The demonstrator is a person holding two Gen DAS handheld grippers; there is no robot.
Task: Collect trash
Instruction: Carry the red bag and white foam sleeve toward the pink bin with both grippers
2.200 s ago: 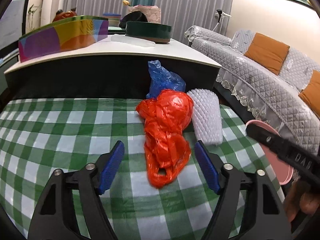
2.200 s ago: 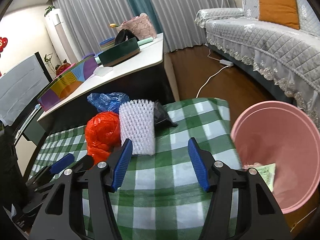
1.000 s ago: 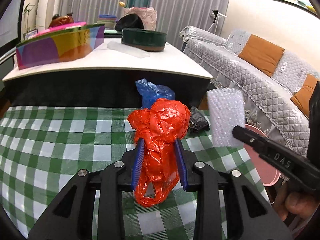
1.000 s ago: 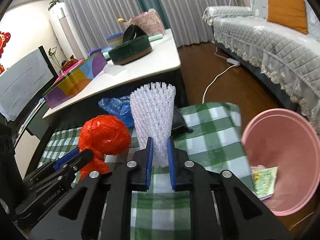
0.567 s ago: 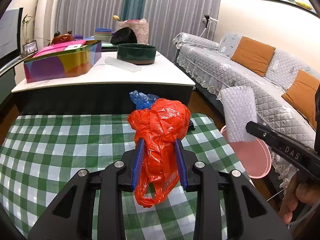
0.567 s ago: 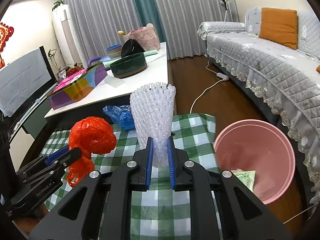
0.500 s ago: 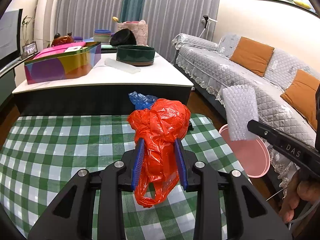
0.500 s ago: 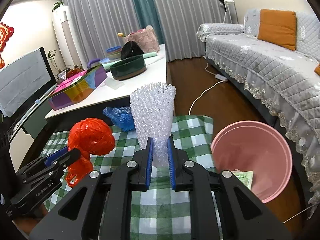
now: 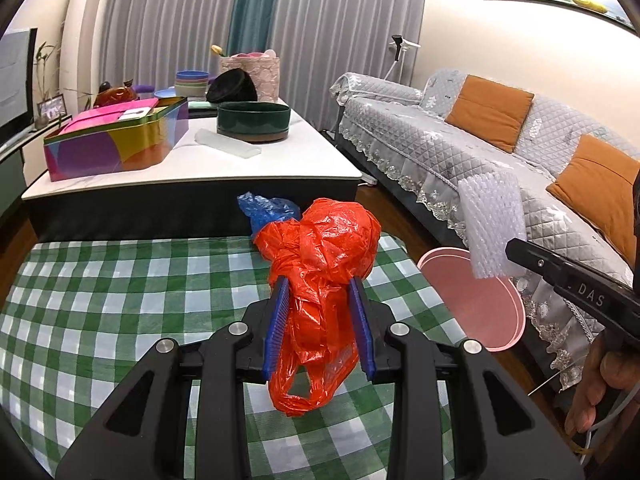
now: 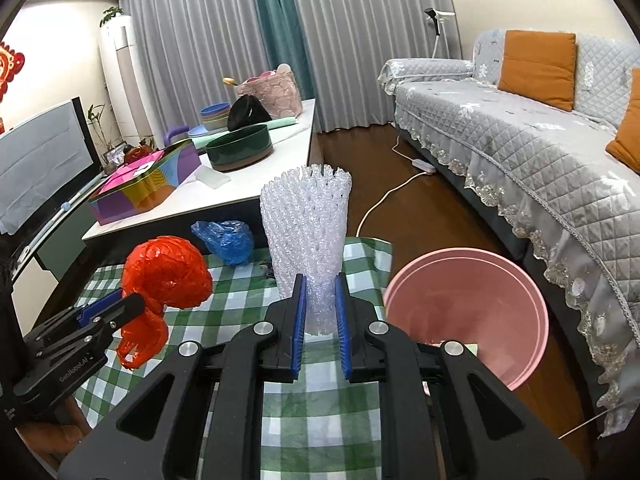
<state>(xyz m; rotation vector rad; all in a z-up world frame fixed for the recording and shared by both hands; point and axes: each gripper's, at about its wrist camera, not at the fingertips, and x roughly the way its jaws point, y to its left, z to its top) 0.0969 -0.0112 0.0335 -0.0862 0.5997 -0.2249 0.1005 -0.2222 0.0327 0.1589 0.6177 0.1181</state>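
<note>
- Left wrist view: a living room with grey curtains, a quilted grey sofa on the right and a white-topped table behind a lower surface covered by a green checked cloth.
- The left gripper is clenched on a crumpled orange plastic bag, which is lifted above the cloth with its loose end hanging below the blue pads.
- A blue plastic bag lies at the cloth's far edge, behind the orange one.
- A pink bin stands on the floor just beside the cloth, and the white foam net hangs above its rim.
- Right wrist view: the right gripper grips the foam net by its lower end, so it stands upright between the jaws.
- The pink bin sits to the right, holding what seems to be a scrap of paper, mostly hidden by the gripper.
- The orange bag, in the left gripper, shows at the left, and the blue bag lies beyond it.
</note>
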